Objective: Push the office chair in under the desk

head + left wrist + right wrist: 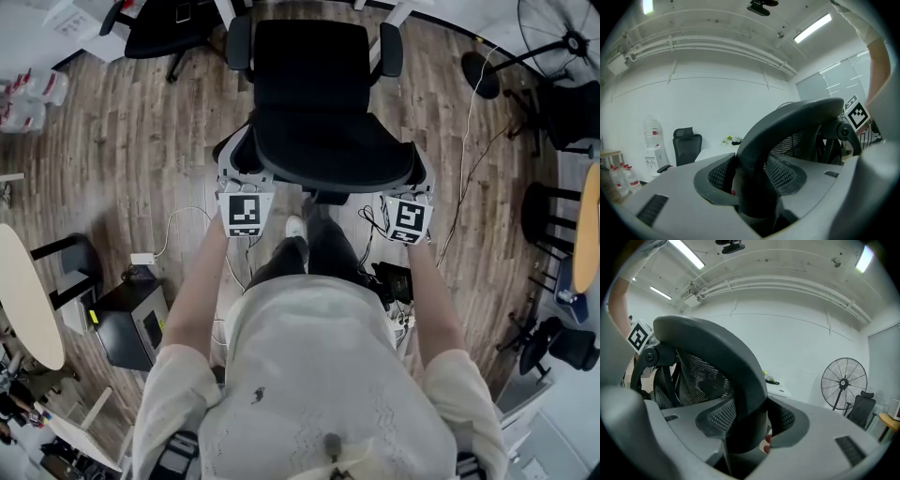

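Note:
A black office chair (314, 94) stands on the wood floor in front of me, its seat facing away. The top edge of its mesh backrest (333, 155) is nearest me. My left gripper (232, 169) clasps the backrest's left edge and my right gripper (424, 173) its right edge. In the left gripper view the grey backrest frame (787, 126) fills the gap of the left gripper (750, 185), pads against it. In the right gripper view the frame (717, 348) sits likewise in the right gripper (747, 430). A white desk (778, 390) with a small plant stands beyond the chair.
A second black chair (169, 28) stands at the back left. A standing fan (562, 42) and dark stools are on the right. A grey box (131, 323), cables and a round table (28, 300) lie to my left. Water bottles (28, 94) sit far left.

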Available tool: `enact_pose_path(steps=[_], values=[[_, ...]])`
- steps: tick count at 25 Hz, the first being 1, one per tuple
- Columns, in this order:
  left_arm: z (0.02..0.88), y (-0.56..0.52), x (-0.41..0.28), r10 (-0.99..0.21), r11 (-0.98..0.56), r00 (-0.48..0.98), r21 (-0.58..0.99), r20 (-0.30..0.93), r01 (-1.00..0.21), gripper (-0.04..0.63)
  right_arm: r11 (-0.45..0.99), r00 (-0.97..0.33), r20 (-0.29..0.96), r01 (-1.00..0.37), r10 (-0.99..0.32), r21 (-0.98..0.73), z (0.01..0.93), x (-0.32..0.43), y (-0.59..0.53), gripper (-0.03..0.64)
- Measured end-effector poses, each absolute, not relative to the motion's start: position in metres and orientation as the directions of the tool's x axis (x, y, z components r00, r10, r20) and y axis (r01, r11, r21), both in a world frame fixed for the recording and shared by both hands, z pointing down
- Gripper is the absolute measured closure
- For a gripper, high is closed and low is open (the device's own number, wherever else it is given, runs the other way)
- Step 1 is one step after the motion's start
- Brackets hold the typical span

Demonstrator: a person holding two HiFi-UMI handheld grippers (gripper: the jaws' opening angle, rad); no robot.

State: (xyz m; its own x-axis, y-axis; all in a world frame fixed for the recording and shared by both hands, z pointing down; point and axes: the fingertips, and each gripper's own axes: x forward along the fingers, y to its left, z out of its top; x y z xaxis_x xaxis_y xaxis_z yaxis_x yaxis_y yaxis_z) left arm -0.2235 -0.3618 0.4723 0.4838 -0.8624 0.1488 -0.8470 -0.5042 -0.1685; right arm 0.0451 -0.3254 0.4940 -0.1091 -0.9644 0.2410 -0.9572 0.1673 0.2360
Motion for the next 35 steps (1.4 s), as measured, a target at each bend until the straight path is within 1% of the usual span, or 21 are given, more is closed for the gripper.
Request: enact_pose_path(steps=[23,35], values=[[0.475,-0.432,-0.217,-0.866,-0.498,0.476,-0.182,0.152,-0.848,0.377,0.169,-0.113,0.240,-0.959,-0.964,0.229,0.497,0.051,-0.394,0.402],[0.479,-0.468,-0.201,-0.874,-0.484,0.463,-0.177,0.151,-0.857,0.377,0.188,-0.132,0.243,-0.957,-0.961,0.222,0.501,0.068,-0.436,0.402]])
